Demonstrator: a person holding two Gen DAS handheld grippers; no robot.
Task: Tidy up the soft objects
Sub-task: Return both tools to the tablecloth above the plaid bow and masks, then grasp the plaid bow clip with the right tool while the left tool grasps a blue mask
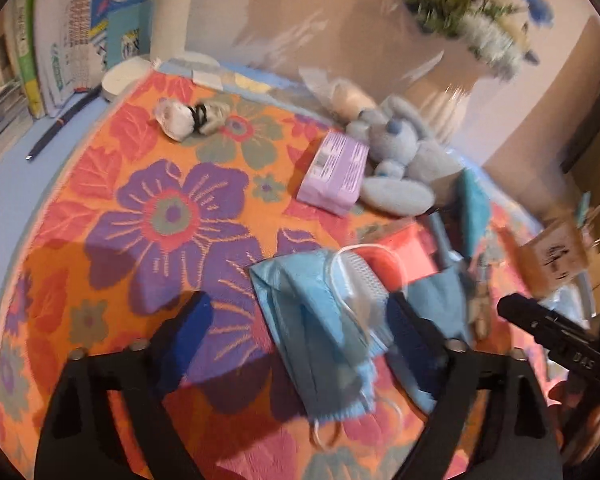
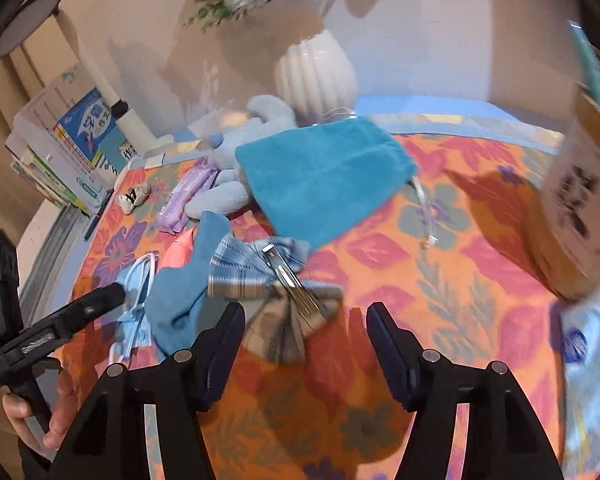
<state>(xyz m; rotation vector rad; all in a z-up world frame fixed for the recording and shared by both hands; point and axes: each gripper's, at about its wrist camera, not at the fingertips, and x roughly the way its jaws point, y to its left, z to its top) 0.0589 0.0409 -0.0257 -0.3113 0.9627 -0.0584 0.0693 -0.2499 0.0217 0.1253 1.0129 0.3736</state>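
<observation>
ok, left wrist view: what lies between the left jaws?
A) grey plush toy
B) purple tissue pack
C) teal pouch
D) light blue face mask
D: the light blue face mask lies on the floral cloth between the open jaws of the left gripper; the pads do not press it.

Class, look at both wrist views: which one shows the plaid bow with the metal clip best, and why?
The right wrist view. The plaid bow lies whole, just ahead of the right tool, metal clip facing up. In the left wrist view only a blurred sliver shows beside the blue cloth.
</observation>
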